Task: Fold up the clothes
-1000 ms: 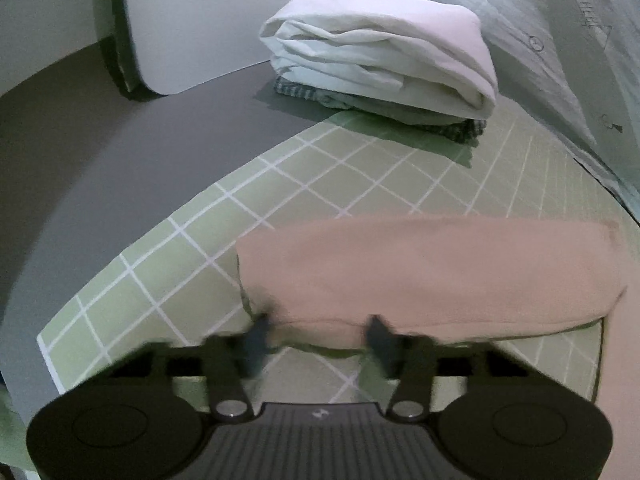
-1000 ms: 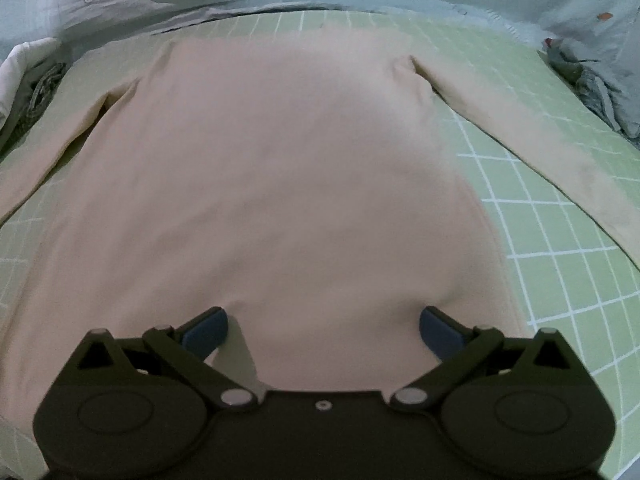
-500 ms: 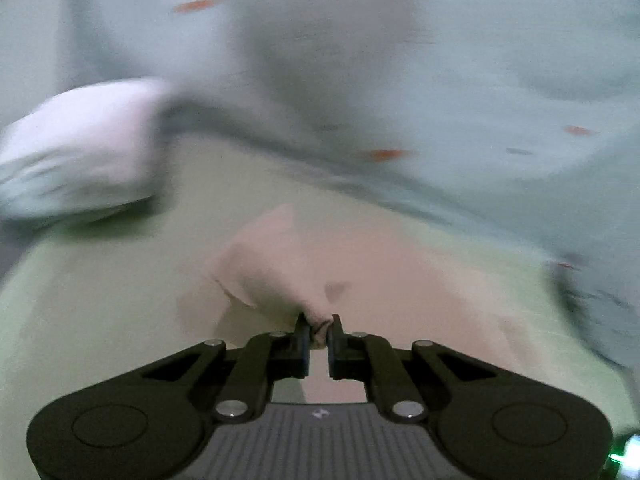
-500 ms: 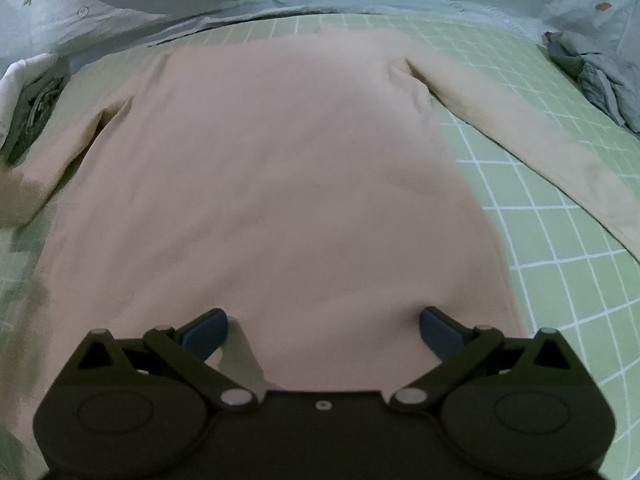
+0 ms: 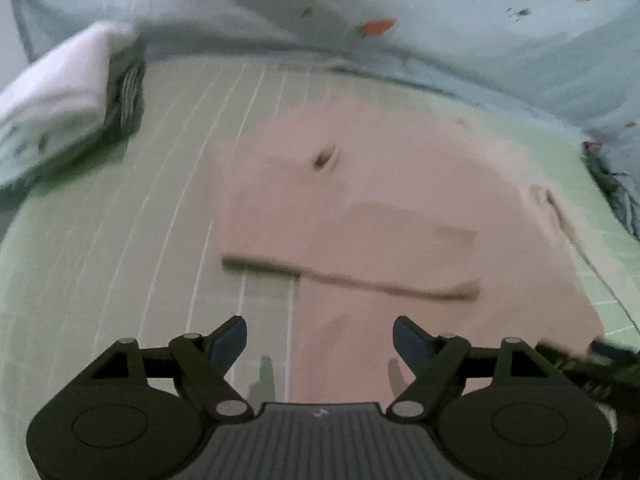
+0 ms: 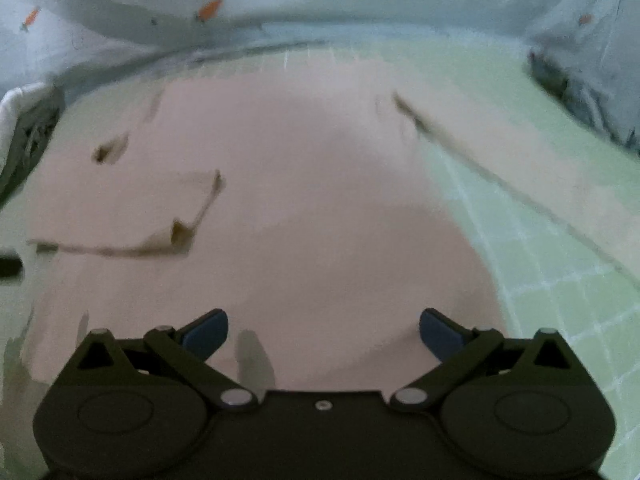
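Note:
A pale pink long-sleeved top [image 5: 400,208] lies flat on the green checked mat [image 5: 120,240]. Its left sleeve [image 6: 132,208] is folded across the body, with the cuff edge lying on the pink cloth. The right sleeve [image 6: 540,172] stretches out over the mat. My left gripper [image 5: 320,340] is open and empty, above the top's lower left edge. My right gripper [image 6: 324,330] is open and empty over the hem of the top. Both views are blurred.
A stack of folded clothes, white on top [image 5: 60,108], sits at the mat's far left. A light blue sheet with carrot prints [image 6: 200,0] bunches along the back and right side [image 5: 560,60]. More grey-blue cloth [image 6: 580,92] lies at the far right.
My left gripper took the left sleeve, carried it over the body, let go and opened. The sleeve now lies folded on the top. My right gripper stayed open over the hem.

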A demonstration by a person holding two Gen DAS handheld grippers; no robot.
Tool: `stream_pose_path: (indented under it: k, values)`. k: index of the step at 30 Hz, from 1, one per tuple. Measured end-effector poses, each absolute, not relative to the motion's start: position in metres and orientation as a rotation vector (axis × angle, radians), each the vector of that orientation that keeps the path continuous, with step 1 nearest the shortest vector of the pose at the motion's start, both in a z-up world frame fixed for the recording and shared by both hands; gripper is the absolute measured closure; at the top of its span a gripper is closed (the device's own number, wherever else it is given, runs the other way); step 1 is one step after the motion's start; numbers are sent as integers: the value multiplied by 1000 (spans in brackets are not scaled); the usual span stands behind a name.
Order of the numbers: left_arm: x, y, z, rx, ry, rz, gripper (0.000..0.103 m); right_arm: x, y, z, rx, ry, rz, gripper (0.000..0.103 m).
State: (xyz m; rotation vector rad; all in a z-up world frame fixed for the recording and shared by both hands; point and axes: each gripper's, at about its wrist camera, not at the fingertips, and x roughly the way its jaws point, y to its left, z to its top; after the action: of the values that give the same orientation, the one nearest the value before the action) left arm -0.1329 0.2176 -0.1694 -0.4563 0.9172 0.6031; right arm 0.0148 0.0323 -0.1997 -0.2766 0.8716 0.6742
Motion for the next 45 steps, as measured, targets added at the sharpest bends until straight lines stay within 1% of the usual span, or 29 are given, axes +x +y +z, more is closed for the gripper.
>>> stream_pose_path:
  k: [2, 4, 5, 6, 7, 8, 9, 11, 13, 17, 19, 20, 21, 22, 23, 24, 27, 33, 38, 41, 43, 44, 45]
  values:
    - [-135, 220, -178, -470, 955, 620, 19, 9, 42, -192, -311, 812, 719, 0]
    - [-137, 213, -189, -469, 996, 636, 19, 4, 53, -189, -338, 781, 783, 2]
    - [-137, 211, -195, -471, 1019, 646, 18, 1, 60, -188, -350, 773, 821, 7]
    - [-138, 210, -203, -474, 1043, 667, 18, -1, 67, -188, -364, 767, 866, 14]
    - [-140, 209, -209, -474, 1059, 685, 17, -4, 75, -189, -379, 762, 911, 18]
    - [-142, 209, -212, -468, 1054, 696, 11, -6, 83, -190, -395, 756, 951, 25]
    - [-145, 208, -216, -461, 1050, 707, 9, -9, 92, -193, -415, 753, 978, 28]
    - [-149, 208, -222, -452, 1041, 728, 3, -13, 108, -198, -448, 751, 1026, 40]
    - [-151, 211, -224, -469, 1035, 739, 0, -12, 122, -203, -424, 783, 1048, 41]
    - [-152, 211, -226, -471, 1027, 746, 0, 1, 131, -210, -296, 872, 1037, 40]
    - [-151, 210, -226, -472, 1026, 752, 0, 3, 135, -212, -274, 871, 1024, 46]
    - [-151, 209, -225, -474, 1027, 756, 0, 3, 136, -211, -283, 862, 1014, 61]
    - [-151, 208, -225, -476, 1027, 759, 0, 3, 137, -211, -294, 852, 1006, 79]
    - [-150, 208, -224, -478, 1029, 762, 0, 4, 137, -210, -309, 842, 1003, 85]
    - [-150, 207, -223, -480, 1030, 765, 0, 6, 137, -209, -318, 833, 1005, 96]
    - [-149, 207, -223, -482, 1031, 769, 0, 10, 134, -206, -306, 828, 1014, 98]
    - [-148, 207, -222, -486, 1035, 777, 0, 18, 115, -187, -256, 750, 974, 98]
    - [-148, 208, -222, -491, 1043, 778, 0, 47, 51, -147, -113, 612, 707, 98]
    - [-146, 208, -221, -499, 1051, 796, 0, 63, 7, -161, -157, 593, 450, 98]
    - [-145, 207, -221, -507, 1049, 812, 0, 69, -18, -178, -124, 683, 395, 96]
    - [-145, 205, -221, -513, 1049, 825, 0, 65, -30, -188, -108, 727, 388, 87]
    - [-144, 204, -221, -515, 1048, 830, 0, 62, -33, -192, -110, 738, 395, 69]
    - [-140, 199, -219, -510, 1044, 828, 0, 59, -35, -195, -110, 747, 404, 54]
